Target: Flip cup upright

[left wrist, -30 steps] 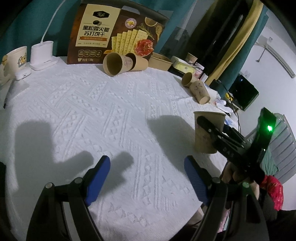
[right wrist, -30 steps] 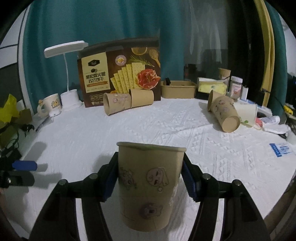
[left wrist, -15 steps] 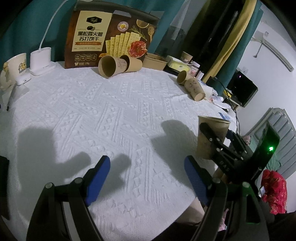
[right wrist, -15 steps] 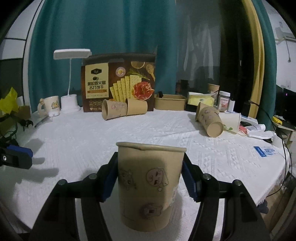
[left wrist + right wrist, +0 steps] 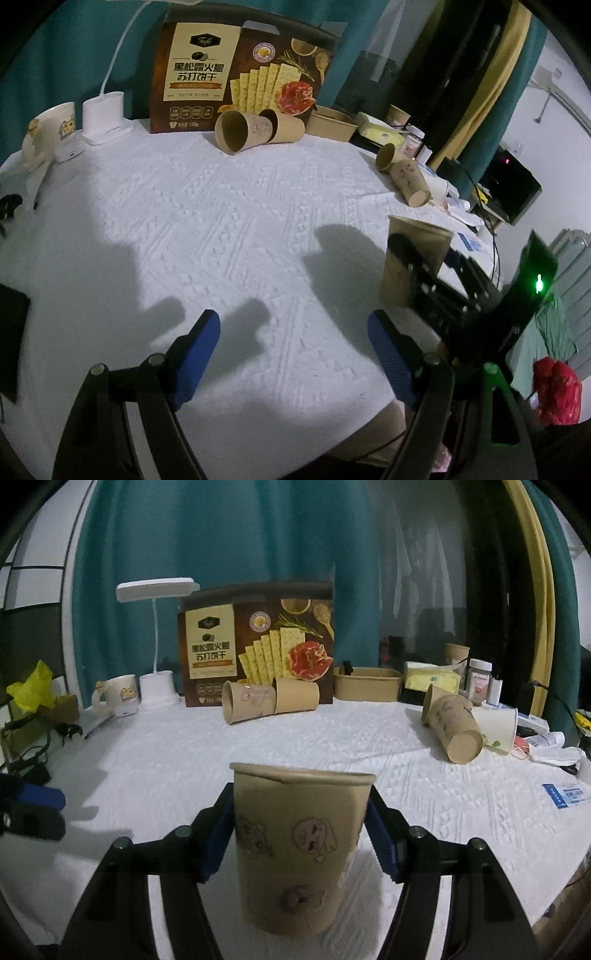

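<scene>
Paper cup [image 5: 301, 845]: upright, mouth up, clamped between the blue pads of the right gripper [image 5: 301, 836], near the front right of the white tablecloth [image 5: 332, 738]. Left gripper [image 5: 293, 350]: fingers spread apart, holding nothing, over the cloth. Cracker box [image 5: 256, 642]: upright at the back, two cups on their sides [image 5: 269, 699] before it.

A cup [image 5: 301, 845] is held upright between the right gripper's [image 5: 300, 840] fingers [image 5: 218, 834]. Beyond them, two cups [image 5: 269, 699] are laid before a box [image 5: 256, 642]; right of them, two more [image 5: 452, 723]. A lamp [image 5: 157, 642] and mug [image 5: 118, 696] are placed left.
</scene>
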`<state>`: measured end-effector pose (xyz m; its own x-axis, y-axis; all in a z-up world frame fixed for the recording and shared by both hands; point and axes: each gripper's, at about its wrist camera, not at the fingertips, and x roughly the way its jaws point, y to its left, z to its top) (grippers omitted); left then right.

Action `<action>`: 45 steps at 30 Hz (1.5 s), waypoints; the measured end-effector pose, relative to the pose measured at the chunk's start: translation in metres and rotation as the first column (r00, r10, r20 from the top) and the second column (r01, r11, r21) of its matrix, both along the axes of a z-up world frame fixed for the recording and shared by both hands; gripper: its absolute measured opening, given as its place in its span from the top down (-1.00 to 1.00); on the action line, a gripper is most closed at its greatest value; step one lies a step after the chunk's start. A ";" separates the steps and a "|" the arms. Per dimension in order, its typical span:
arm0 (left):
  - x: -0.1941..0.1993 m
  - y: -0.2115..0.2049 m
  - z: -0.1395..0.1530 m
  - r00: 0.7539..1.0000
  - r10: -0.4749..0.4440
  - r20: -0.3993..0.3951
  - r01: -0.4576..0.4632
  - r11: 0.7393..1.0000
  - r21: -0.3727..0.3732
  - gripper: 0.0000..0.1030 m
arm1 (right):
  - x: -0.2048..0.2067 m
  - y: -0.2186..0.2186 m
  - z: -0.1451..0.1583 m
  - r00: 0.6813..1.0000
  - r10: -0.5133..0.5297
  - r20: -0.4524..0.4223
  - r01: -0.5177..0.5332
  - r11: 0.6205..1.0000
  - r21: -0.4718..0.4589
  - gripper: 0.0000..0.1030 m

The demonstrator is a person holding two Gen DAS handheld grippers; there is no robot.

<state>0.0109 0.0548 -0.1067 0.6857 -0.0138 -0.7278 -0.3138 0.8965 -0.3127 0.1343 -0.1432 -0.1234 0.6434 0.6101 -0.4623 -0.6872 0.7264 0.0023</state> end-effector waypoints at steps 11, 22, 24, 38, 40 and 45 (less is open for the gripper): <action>-0.029 0.000 -0.003 0.999 0.047 0.001 -0.047 0.999 0.011 -0.60 | -0.024 -0.009 -0.017 1.000 -0.004 -0.021 0.003 0.999 -0.039 -0.52; -0.036 -0.014 0.000 0.993 -0.090 0.071 0.082 0.991 0.108 -0.60 | -0.056 -0.033 -0.006 0.982 -0.098 -0.159 0.079 0.990 -0.120 -0.53; -0.040 -0.021 0.000 0.990 -0.115 0.078 0.104 0.985 0.141 -0.60 | -0.065 -0.042 -0.001 0.971 -0.126 -0.202 0.101 0.986 -0.131 -0.53; -0.072 -0.054 0.038 0.946 -0.252 0.205 0.192 0.943 0.273 -0.60 | -0.115 -0.093 0.055 0.942 -0.249 -0.224 0.221 0.965 -0.143 -0.53; -0.075 -0.061 0.046 0.938 -0.271 0.216 0.202 0.935 0.293 -0.62 | -0.118 -0.099 0.065 0.942 -0.256 -0.216 0.231 0.964 -0.133 -0.53; -0.082 -0.075 0.074 0.911 -0.306 0.275 0.211 0.921 0.326 -0.72 | -0.127 -0.117 0.095 0.945 -0.277 -0.172 0.261 0.959 -0.108 -0.53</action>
